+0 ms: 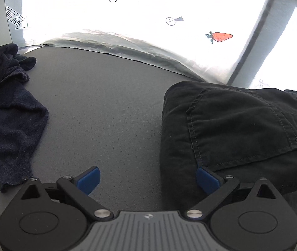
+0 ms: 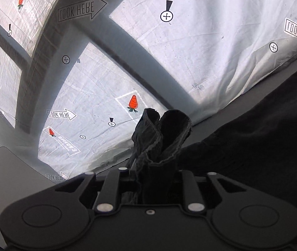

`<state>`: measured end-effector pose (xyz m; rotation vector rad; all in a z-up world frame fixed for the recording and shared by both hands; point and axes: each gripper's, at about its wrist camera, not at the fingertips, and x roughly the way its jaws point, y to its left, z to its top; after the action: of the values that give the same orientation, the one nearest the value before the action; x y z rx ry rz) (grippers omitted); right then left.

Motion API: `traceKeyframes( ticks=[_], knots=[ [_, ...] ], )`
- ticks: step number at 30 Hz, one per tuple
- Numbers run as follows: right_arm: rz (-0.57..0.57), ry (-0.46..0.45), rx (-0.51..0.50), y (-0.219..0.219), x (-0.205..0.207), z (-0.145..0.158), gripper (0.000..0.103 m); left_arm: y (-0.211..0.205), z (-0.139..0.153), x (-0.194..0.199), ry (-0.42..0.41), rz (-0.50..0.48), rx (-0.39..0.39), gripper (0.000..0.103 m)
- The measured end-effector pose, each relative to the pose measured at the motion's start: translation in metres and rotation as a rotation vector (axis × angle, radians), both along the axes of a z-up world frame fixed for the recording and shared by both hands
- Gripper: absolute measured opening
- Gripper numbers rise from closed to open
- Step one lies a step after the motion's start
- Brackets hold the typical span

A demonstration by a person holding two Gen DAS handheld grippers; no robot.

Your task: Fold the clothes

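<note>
**Fold clothes: left gripper spread by trousers, right clamped on black cloth**

Left wrist view. We see the left gripper (image 1: 148, 181) low over the grey table (image 1: 98, 108), its two blue pads (image 1: 89, 179) spread wide with nothing between them. The right-hand pad sits at the near edge of the black trousers (image 1: 238, 138), against or just over the cloth; we cannot tell whether it touches. The trousers lie folded into a thick bundle on the right half of the table, a stitched back pocket (image 1: 244, 127) facing up. A second layer of dark cloth shows under the bundle at lower right.

Well apart, at the far left, a navy sweater (image 1: 12, 113) lies crumpled, one sleeve trailing toward the camera, its cuff beside the gripper body.

Beyond the table's far edge hangs a white printed sheet (image 1: 138, 10), strongly overexposed, with a carrot (image 1: 220, 37), crosshair circles and "LOOK HERE" arrows.

Right wrist view. The right gripper (image 2: 154, 175) is closed on a bunched fold of black cloth (image 2: 163, 133), which stands up out of the jaws with a stitched hem curling at the top. The fingertips themselves are hidden by the fabric. More black fabric fills the right side of this view; very dark, no detail readable. The camera is tilted, so the sheet (image 2: 221, 52) and its grey bands run diagonally behind. A grey flat corner (image 2: 8, 173) shows at lower left; we cannot identify it.
</note>
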<state>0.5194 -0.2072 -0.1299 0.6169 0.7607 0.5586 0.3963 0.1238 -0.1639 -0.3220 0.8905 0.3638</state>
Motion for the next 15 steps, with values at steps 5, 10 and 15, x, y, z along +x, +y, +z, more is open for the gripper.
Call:
traceKeyframes(
  ticks=[5, 10, 15],
  knots=[
    [-0.029, 0.154, -0.081, -0.014, 0.0, -0.071, 0.025, -0.013, -0.023, 0.001, 0.045, 0.018, 0.057, 0.099],
    [-0.043, 0.213, -0.013, -0.029, -0.007, -0.112, 0.033, -0.026, -0.038, 0.004, 0.083, 0.028, 0.116, 0.103],
    [-0.016, 0.178, -0.007, -0.044, -0.011, -0.106, 0.046, -0.039, -0.023, 0.017, 0.142, -0.041, 0.231, 0.103]
  ],
)
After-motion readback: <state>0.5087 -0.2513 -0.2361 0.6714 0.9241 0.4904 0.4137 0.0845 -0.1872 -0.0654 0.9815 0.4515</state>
